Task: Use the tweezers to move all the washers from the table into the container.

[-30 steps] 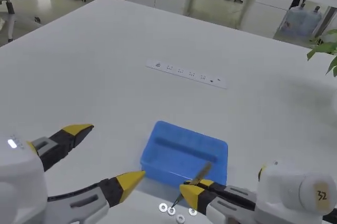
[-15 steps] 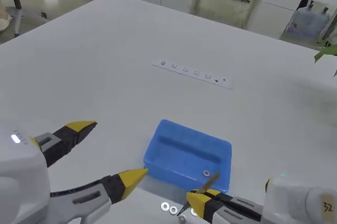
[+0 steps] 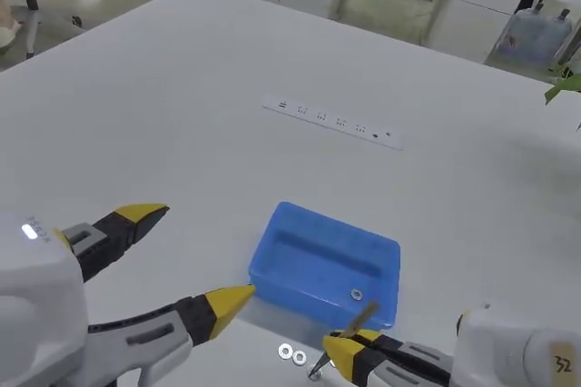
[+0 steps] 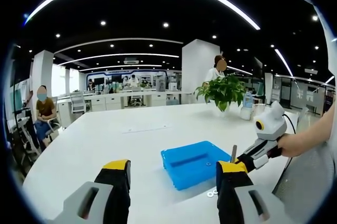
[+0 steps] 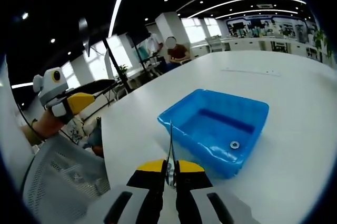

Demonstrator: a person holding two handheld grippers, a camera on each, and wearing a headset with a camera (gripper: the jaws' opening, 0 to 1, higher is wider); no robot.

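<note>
- My left gripper (image 3: 201,253) has its jaws spread wide and holds nothing. It sits just left of the blue container (image 3: 327,264), with one yellow tip close to the container's near left corner.
- My right gripper (image 5: 167,166) has its jaws pressed together on the tweezers (image 5: 170,145), at the container's near side.
- In the head view the tweezers slant down from my jaws, and their dark tip is low over the white table (image 3: 182,87), just in front of the container's near wall.
- A washer (image 3: 356,294) lies flat on the container's floor, close to its near right corner.
- Two loose washers (image 3: 292,352) lie side by side on the table just in front of the container's near wall, left of the tweezers' tip.
- A power strip (image 3: 331,121) lies on the table well beyond the container's far side.
</note>
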